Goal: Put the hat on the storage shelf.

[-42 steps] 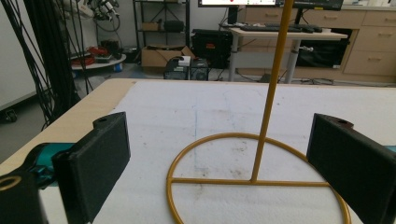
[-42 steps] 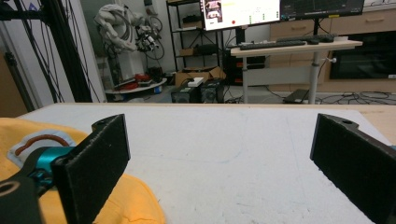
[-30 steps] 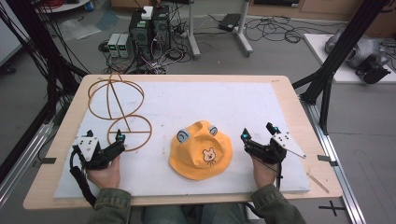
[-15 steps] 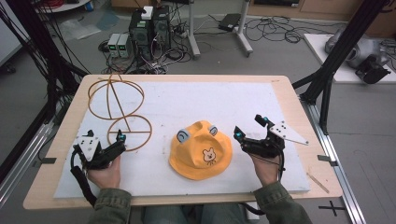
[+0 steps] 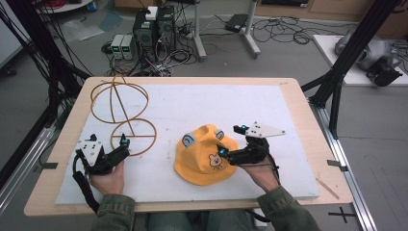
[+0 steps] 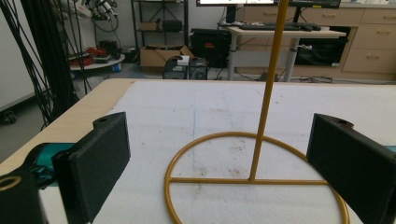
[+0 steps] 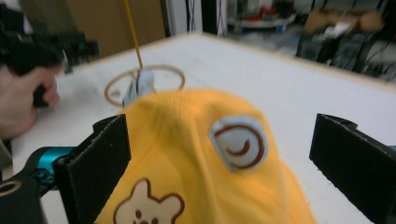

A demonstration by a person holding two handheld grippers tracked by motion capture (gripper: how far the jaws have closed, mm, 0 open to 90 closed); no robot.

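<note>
A yellow hat (image 5: 204, 156) with a bear face and two grey ears lies on the white mat, near the front middle. My right gripper (image 5: 231, 140) stands open at the hat's right side. In the right gripper view the hat (image 7: 196, 154) sits between the wide jaws of that gripper (image 7: 219, 135), and I cannot tell if they touch it. A golden wire stand (image 5: 130, 137) rises at the left. My left gripper (image 5: 115, 145) is open, just in front of the stand's base ring. The stand's pole (image 6: 267, 93) shows between the jaws of the left gripper (image 6: 218, 137), with nothing held.
The wooden table's edge (image 5: 298, 96) frames the white mat (image 5: 216, 103). The stand's upper rings (image 5: 118, 96) lean toward the far left corner. Black frame posts, cables and boxes stand on the floor beyond the table. The other hand (image 7: 28, 98) shows at the left of the right gripper view.
My right gripper has moved left to the hat and turned, so its open jaws now stand on either side of the hat's right side. The left gripper has stayed put.
</note>
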